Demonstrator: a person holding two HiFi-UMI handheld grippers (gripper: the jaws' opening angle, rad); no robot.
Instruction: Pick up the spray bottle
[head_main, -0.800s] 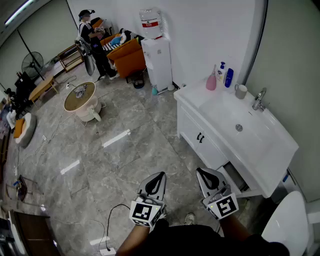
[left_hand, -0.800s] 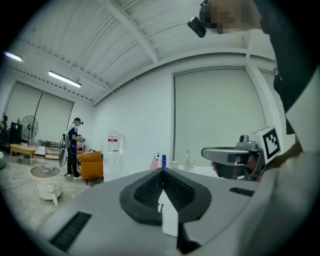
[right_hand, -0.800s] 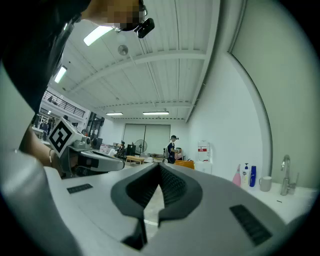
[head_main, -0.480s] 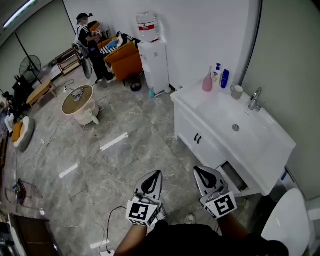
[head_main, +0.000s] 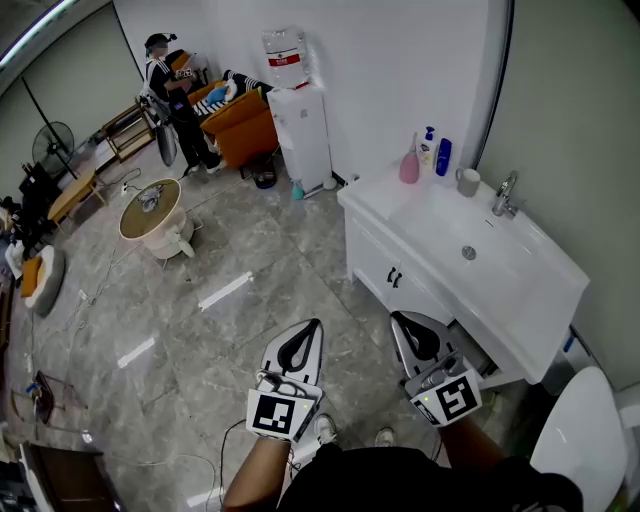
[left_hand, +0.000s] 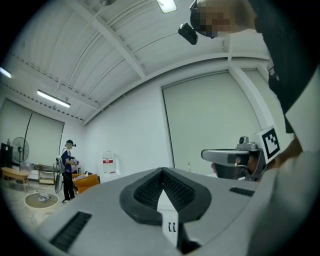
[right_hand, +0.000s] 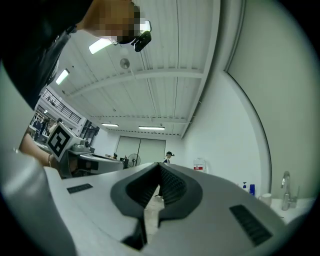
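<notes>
Far left of the white table (head_main: 372, 198) with its sunken basin, a person (head_main: 168, 95) stands beside an orange sofa (head_main: 245, 118). A water dispenser (head_main: 300, 130) stands against the wall just left of the table's far end.

Left of the table's near end, over the grey floor (head_main: 250, 290), the left claw (head_main: 296, 345) is held about level. Its jaws are together and nothing is between them. The right claw (head_main: 418, 335) is held close against the table's near front corner and tilts slightly upward. It is also closed and empty.

The pink spray bottle (head_main: 409, 165) stands upright on the table's far left corner, near the wall and well apart from both claws. Just to its right on the same table edge stand a white pump bottle (head_main: 428, 150) and a blue bottle (head_main: 443, 157). A cup (head_main: 467, 181) comes next, and then the tap (head_main: 503, 195) behind the basin. A white toilet (head_main: 580, 440) sits right of the table's near end.
</notes>
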